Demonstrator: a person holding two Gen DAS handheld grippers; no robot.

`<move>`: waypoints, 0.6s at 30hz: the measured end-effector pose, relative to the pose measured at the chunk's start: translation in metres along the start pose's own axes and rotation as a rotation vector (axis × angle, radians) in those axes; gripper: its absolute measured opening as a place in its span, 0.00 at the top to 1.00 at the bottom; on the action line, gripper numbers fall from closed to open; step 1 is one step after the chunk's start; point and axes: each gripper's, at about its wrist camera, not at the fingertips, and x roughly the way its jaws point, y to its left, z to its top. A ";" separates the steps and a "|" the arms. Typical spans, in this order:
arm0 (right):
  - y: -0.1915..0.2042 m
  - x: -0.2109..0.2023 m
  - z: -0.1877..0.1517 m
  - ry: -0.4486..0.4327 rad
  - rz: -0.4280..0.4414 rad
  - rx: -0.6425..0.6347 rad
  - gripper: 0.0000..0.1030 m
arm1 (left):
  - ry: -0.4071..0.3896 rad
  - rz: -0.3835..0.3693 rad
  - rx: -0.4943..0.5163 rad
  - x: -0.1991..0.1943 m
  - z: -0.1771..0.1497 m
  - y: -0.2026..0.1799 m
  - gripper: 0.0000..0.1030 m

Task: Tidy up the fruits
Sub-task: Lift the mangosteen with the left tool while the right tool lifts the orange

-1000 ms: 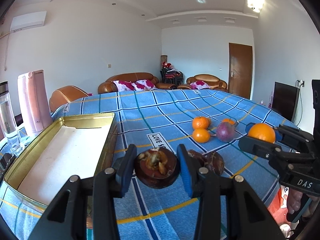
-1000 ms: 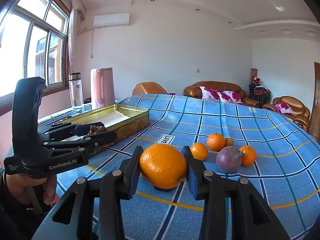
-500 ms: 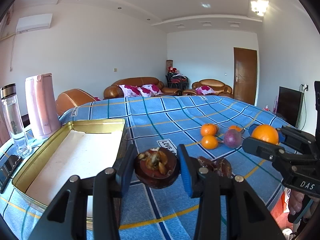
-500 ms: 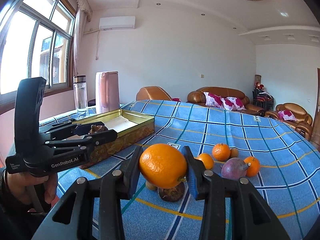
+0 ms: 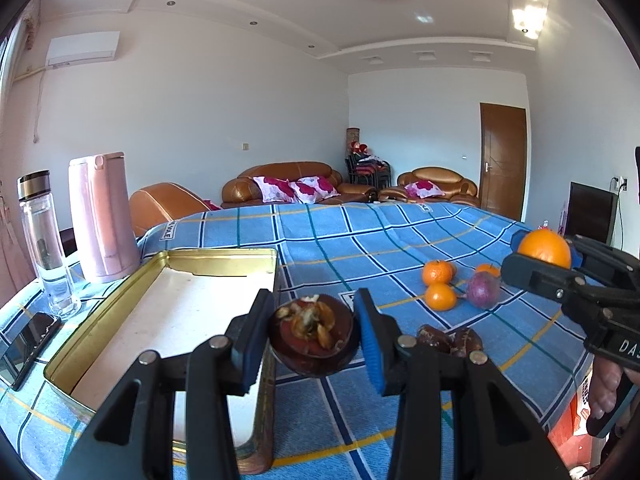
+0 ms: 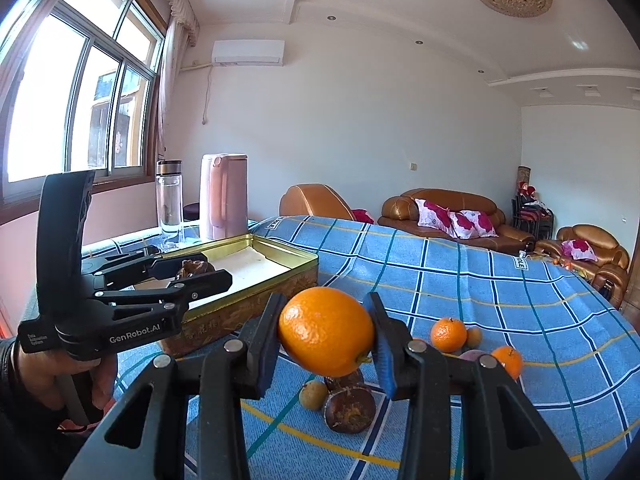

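My left gripper (image 5: 310, 334) is shut on a dark brown mangosteen (image 5: 313, 338) and holds it above the near right rim of the gold tin tray (image 5: 224, 256). My right gripper (image 6: 326, 334) is shut on a large orange (image 6: 326, 330), lifted over the blue checked cloth. In the right wrist view the left gripper (image 6: 204, 270) hovers by the tray (image 6: 280, 250). In the left wrist view the right gripper (image 5: 544, 252) shows at the right with the orange (image 5: 544, 248). Small tangerines (image 5: 438, 272), a purple fruit (image 5: 483, 290) and more mangosteens (image 6: 349, 406) lie on the cloth.
A pink kettle (image 5: 102, 216), a glass bottle (image 5: 44, 240) and a phone (image 5: 34, 338) stand left of the tray. A small yellowish fruit (image 6: 314, 395) lies under the orange. Brown sofas (image 5: 296, 188) and a door (image 5: 502, 160) are beyond the table.
Both grippers have risen a little with their fruit, and the views tilted upward. The mangosteen now hangs nearer the tray's rim. Both grips are unchanged.
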 end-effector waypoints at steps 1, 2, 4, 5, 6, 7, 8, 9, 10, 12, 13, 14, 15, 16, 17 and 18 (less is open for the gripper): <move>0.002 0.001 0.002 -0.002 0.004 -0.005 0.59 | -0.001 0.004 -0.003 0.000 0.001 0.002 0.58; 0.003 0.002 0.003 -0.005 0.008 -0.010 0.59 | -0.002 0.010 -0.006 0.000 0.001 0.004 0.58; 0.006 0.005 0.007 -0.009 0.019 -0.018 0.59 | -0.001 0.021 -0.011 0.000 0.003 0.008 0.58; 0.008 0.006 0.008 -0.011 0.023 -0.022 0.59 | -0.001 0.027 -0.013 0.000 0.003 0.010 0.58; 0.009 0.007 0.009 -0.013 0.028 -0.027 0.59 | 0.000 0.032 -0.014 0.001 0.004 0.012 0.58; 0.011 0.008 0.011 -0.015 0.034 -0.031 0.59 | 0.000 0.037 -0.016 0.001 0.004 0.014 0.58; 0.012 0.009 0.012 -0.016 0.038 -0.033 0.59 | 0.000 0.041 -0.019 0.001 0.004 0.016 0.58; 0.014 0.011 0.014 -0.016 0.045 -0.037 0.59 | 0.001 0.045 -0.021 0.001 0.004 0.018 0.58; 0.016 0.013 0.015 -0.016 0.049 -0.040 0.59 | 0.002 0.049 -0.022 0.001 0.004 0.020 0.58; 0.019 0.017 0.018 -0.016 0.060 -0.046 0.59 | 0.005 0.055 -0.024 0.002 0.004 0.023 0.58; 0.021 0.018 0.019 -0.016 0.065 -0.048 0.59 | 0.006 0.058 -0.026 0.003 0.005 0.024 0.58; 0.022 0.021 0.020 -0.014 0.070 -0.049 0.59 | 0.006 0.061 -0.026 0.003 0.005 0.025 0.58; 0.023 0.021 0.021 -0.014 0.075 -0.051 0.59 | 0.007 0.064 -0.026 0.003 0.005 0.027 0.58; 0.024 0.023 0.022 -0.013 0.079 -0.053 0.59 | 0.007 0.067 -0.027 0.003 0.006 0.028 0.58; 0.025 0.024 0.023 -0.013 0.083 -0.055 0.59 | 0.007 0.071 -0.027 0.003 0.006 0.030 0.58; 0.026 0.026 0.024 -0.012 0.089 -0.058 0.59 | 0.008 0.076 -0.028 0.004 0.006 0.032 0.58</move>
